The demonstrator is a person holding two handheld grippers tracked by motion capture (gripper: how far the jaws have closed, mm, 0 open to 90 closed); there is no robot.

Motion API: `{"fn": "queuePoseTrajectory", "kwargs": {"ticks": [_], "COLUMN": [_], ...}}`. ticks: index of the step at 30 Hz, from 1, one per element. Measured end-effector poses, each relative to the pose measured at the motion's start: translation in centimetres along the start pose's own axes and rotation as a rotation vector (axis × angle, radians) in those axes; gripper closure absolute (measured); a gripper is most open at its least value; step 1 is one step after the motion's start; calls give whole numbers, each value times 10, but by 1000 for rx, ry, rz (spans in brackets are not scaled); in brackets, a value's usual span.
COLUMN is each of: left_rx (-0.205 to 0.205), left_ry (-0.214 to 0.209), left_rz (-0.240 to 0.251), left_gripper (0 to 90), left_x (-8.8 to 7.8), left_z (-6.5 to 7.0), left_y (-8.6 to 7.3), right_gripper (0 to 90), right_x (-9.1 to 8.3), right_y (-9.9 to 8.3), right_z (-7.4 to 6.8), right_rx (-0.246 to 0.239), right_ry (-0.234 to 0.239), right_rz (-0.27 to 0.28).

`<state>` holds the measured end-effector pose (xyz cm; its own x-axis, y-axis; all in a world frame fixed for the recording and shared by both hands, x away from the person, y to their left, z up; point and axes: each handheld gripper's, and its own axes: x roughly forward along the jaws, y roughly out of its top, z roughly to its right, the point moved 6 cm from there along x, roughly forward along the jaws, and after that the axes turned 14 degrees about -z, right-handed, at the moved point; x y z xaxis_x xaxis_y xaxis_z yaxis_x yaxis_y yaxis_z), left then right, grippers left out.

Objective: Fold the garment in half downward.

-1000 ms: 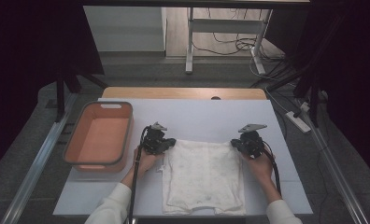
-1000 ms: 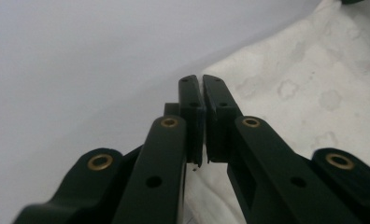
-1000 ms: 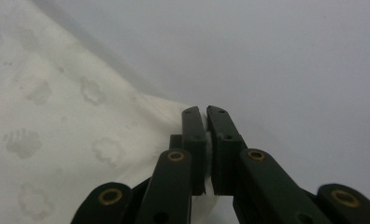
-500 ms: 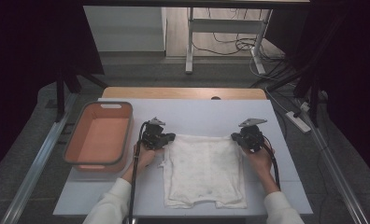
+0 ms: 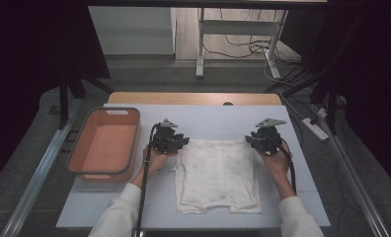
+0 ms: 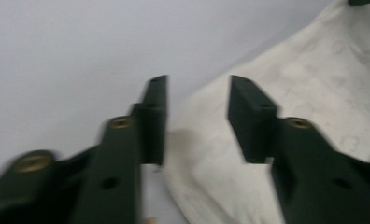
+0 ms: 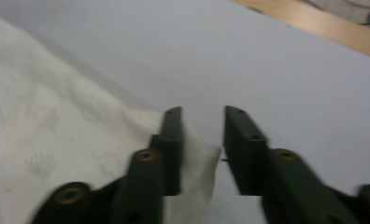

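Observation:
A white cloth garment [image 5: 217,175] lies spread flat on the white table [image 5: 208,118]. My left gripper [image 5: 179,142] sits at the garment's far left corner and my right gripper [image 5: 252,141] at its far right corner. Both pairs of jaws have just been opening. In the left gripper view the left gripper [image 6: 197,116] stands open over the cloth's edge [image 6: 314,93], its pads clear of the fabric. In the right gripper view the right gripper [image 7: 202,140] is open too; a cloth corner [image 7: 57,121] lies loose in the gap beside one jaw.
An orange basket [image 5: 104,143] stands on the table's left side, close to my left hand. Beyond the white table top runs a wooden edge [image 5: 193,98]. Cables and a power strip [image 5: 316,128] lie on the floor at the far right.
The garment has slid a little away from the person and lies flatter. Both grippers went from shut on its far corners to open, letting the cloth go.

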<state>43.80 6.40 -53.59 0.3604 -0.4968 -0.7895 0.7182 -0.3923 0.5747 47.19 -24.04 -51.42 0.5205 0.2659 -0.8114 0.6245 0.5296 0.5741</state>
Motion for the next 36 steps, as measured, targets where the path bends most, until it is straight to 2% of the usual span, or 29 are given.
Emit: {"fn": "queuePoseTrajectory", "kwargs": {"ticks": [4, 7, 12, 13, 15, 20, 25, 31, 36], "left_rx": [2, 2, 5, 23, 29, 39, 56, 52, 51], "left_ry": [-2, -5, -14, -19, -32, -35, -27, -23, -26], "left_rz": [8, 13, 26, 29, 39, 36, 21, 9, 4], "left_gripper": [410, 367, 354, 352, 349, 350, 346, 344, 345], "left_x": [-11, -19, -27, -29, -30, -31, -30, -29, -28], "left_z": [1, 3, 8, 12, 16, 19, 24, 24, 23], "left_y": [-3, -6, -9, -11, -13, -15, -17, -19, -20], "right_gripper": [468, 417, 385, 381, 379, 372, 373, 373, 373], "right_x": [-15, -26, -38, -41, -42, -47, -58, -66, -64], "right_y": [1, -2, -9, -12, -16, -24, -28, -32, -34], "right_z": [-6, -14, -31, -36, -43, -60, -80, -108, -130], "right_rx": [26, 12, 1, -5, -22, -76, -92, -142, -191], "right_ry": [26, 41, 83, 99, 109, 114, 158, 197, 229], "right_rz": [59, 89, 121, 127, 127, 117, 143, 150, 137]}}
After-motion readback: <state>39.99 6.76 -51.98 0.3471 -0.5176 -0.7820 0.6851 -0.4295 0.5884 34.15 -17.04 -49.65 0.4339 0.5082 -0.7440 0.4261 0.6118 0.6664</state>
